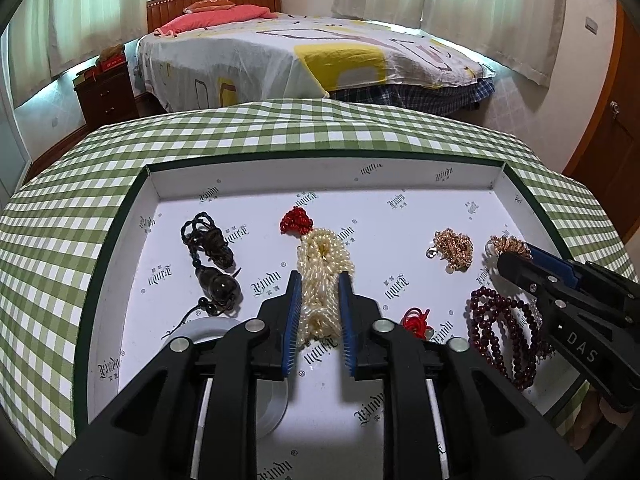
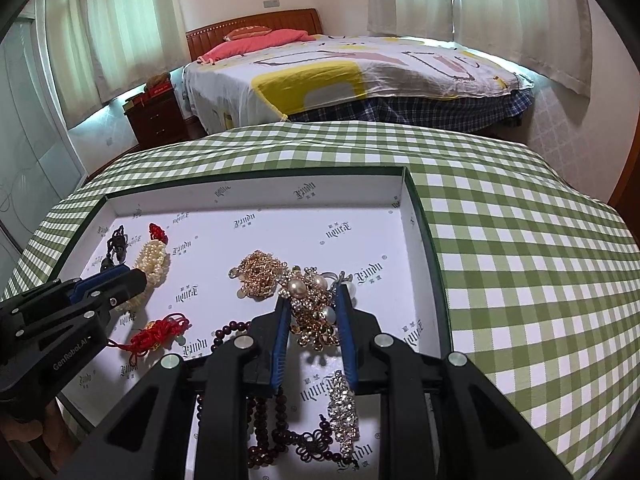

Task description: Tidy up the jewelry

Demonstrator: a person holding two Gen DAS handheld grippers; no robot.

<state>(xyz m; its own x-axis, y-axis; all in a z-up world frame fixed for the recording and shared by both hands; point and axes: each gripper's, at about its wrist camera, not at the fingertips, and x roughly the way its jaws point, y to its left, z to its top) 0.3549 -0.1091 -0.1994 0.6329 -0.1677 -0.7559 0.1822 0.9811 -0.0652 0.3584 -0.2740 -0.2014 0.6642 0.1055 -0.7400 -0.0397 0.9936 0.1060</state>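
Inside a shallow white box [image 1: 496, 184] on the checked bench [image 1: 280, 128], two pieces are being taken up at once: the left gripper [image 1: 320, 304] is parted around a pearl strand [image 1: 324, 264], the right gripper [image 2: 312, 320] around a gold-and-pearl cluster [image 2: 312, 300], neither visibly clamped. Closing and a clean lift are called for next. A dark bead string [image 1: 504, 320], gold chain [image 1: 454, 248], red knots [image 1: 416, 320] and a black pendant [image 1: 216, 268] also lie inside.

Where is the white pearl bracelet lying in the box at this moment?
In the left wrist view, the white pearl bracelet lies mid-box between the left gripper fingers, with the dark gourd pendant on its left and the red knot touching its far end.
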